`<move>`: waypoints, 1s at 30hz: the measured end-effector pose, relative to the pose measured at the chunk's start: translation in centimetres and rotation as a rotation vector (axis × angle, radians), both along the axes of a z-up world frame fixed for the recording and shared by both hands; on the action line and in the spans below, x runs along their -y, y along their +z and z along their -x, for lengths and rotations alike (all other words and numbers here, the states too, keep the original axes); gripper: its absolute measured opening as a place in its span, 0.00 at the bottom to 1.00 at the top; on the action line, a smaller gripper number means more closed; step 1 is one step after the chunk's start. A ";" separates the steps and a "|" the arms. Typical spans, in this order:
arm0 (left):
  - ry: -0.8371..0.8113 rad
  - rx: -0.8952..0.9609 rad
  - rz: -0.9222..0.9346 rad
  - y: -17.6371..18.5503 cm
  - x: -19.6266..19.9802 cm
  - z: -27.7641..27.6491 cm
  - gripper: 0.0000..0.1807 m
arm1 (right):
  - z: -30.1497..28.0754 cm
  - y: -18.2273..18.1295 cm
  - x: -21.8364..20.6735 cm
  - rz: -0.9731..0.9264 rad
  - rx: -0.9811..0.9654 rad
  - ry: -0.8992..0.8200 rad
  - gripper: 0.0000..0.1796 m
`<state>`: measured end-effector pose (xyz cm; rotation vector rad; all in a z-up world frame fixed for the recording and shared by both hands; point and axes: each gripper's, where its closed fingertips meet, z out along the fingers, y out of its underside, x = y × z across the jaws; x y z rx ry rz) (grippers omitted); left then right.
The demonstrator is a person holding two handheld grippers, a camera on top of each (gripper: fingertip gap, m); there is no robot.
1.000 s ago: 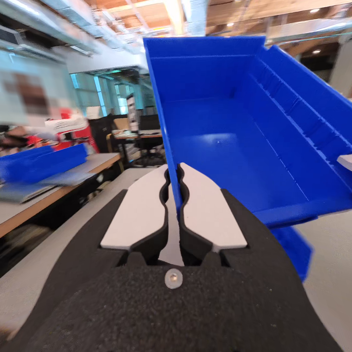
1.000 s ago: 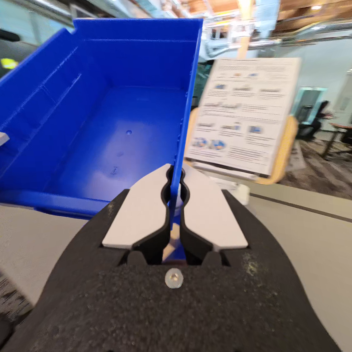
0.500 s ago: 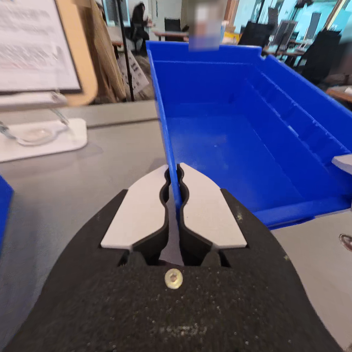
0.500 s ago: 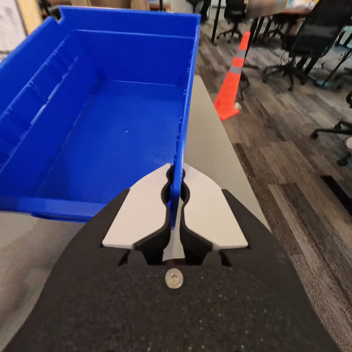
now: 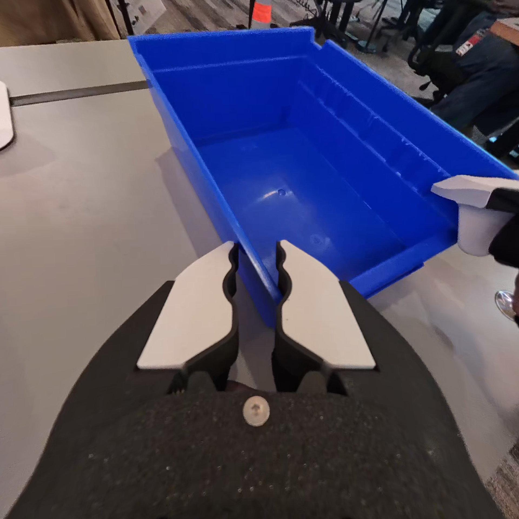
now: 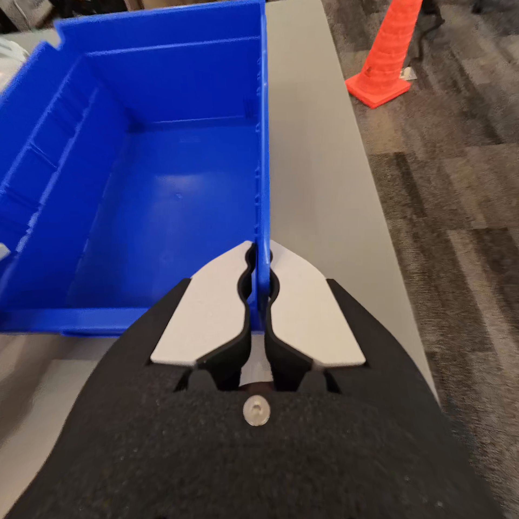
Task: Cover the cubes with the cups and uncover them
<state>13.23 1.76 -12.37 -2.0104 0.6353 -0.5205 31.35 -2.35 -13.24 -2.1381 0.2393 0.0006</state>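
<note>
We set an empty blue bin (image 5: 295, 174) near the worktop (image 5: 70, 210) edge, left gripper (image 5: 257, 247) fingers apart, right gripper (image 6: 262, 247) clamped on its wall; no cups or cubes showed.

Both wrist views close, angled down, share blue bin (image 5: 280, 157).

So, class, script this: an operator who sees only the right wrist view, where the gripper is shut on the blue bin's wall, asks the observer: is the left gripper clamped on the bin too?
Observer: No. The left gripper is open, with one finger on either side of the blue bin's other long wall.
Operator: Is anything on the table to the left of the bin?
Observer: Yes, a white object, cut off by the view's edge.
Operator: Any cups or cubes on that side?
Observer: None show. There is only a shiny metal thing near the bin's near right corner, mostly cut off.
</note>
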 end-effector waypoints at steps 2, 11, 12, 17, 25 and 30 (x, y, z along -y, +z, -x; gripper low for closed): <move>-0.032 -0.012 0.000 -0.1 0.4 -0.3 0.16 | -0.2 0.0 -0.1 -0.016 -0.059 0.011 0.05; -0.065 -0.006 -0.239 7.6 7.0 19.1 0.25 | 14.5 10.4 4.0 -0.431 0.034 0.114 0.21; -0.003 -0.026 -0.277 8.4 7.1 22.9 0.26 | 19.4 10.8 3.8 -0.473 -0.013 0.211 0.21; 0.376 -0.151 -0.346 8.2 4.7 41.3 0.29 | 40.4 5.5 1.6 -0.362 -0.121 0.567 0.31; 0.449 -0.146 -0.147 1.2 -0.8 46.5 0.33 | 47.2 1.7 -3.6 -0.271 -0.064 0.526 0.28; 0.466 -0.112 -0.063 0.1 -2.1 46.6 0.03 | 46.2 1.1 -5.5 -0.192 -0.021 0.440 0.07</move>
